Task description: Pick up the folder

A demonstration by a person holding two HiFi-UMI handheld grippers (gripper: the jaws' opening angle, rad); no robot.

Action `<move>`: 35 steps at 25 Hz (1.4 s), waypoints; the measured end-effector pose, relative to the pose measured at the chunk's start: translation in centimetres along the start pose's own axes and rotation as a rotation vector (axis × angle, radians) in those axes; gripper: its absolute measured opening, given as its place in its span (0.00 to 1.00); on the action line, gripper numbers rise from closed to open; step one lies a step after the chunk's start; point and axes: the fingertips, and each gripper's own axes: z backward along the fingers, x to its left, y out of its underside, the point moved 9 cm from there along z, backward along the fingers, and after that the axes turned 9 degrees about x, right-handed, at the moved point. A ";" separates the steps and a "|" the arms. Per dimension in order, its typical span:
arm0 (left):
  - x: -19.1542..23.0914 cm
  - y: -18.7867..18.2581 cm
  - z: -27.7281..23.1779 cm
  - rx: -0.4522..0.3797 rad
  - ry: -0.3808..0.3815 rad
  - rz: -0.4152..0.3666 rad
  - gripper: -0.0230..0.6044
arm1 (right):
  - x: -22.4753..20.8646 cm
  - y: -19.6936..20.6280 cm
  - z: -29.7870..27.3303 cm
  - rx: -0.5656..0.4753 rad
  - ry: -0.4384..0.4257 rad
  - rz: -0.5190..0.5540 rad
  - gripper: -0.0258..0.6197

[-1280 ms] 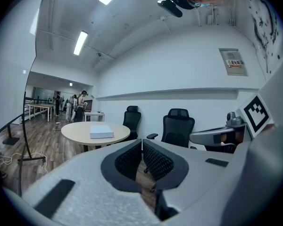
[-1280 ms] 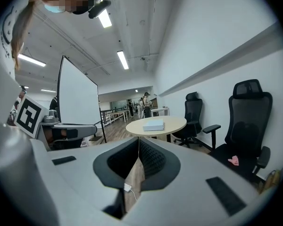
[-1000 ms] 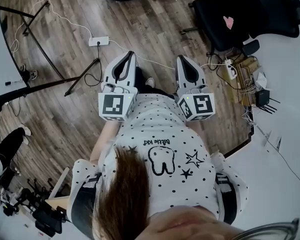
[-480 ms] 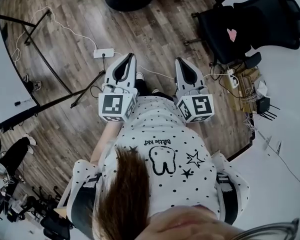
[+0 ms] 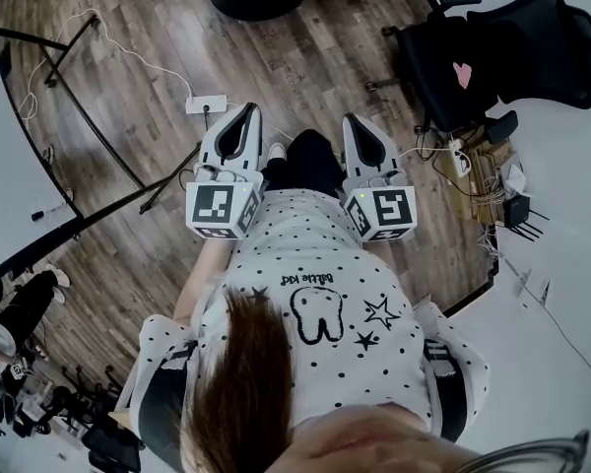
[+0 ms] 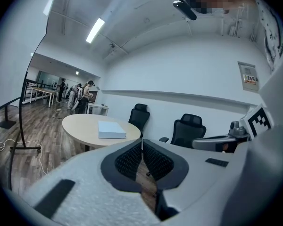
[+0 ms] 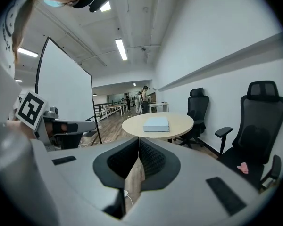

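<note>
Folder [image 7: 156,124] lies flat on the round counter [image 7: 181,120], well ahead of both grippers. Left gripper [image 6: 141,144] and right gripper [image 7: 139,144] hold their fingers [image 6: 130,160] closed together, empty.

A brown wood-plank floor [image 5: 128,254] is stretching through a long office with white walls [image 6: 193,76]. Strip lights [image 6: 95,30] are glowing along the white ceiling. A round table [image 7: 181,121] with a pale beige top is standing on a dark pedestal, and black office chairs [image 7: 259,126] are lining the wall beside it. A large white board [image 7: 63,102] in a black frame is standing opposite. A white power strip [image 5: 206,104] is lying on the floor, its cables trailing away. People [image 6: 87,95] are standing far down the room.
</note>
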 end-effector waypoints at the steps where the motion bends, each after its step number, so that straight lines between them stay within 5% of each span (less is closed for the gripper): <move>1: 0.1 0.0 -0.1 0.001 0.002 0.004 0.07 | 0.0 0.0 -0.1 0.006 0.004 0.004 0.05; 14: 4.1 -1.9 -4.0 -0.019 -0.069 0.043 0.07 | -2.2 -2.4 -6.9 0.041 -0.041 0.020 0.05; 35: 8.1 -10.2 -21.3 -0.092 -0.176 0.058 0.07 | -15.6 -13.3 -22.3 0.021 -0.134 0.082 0.05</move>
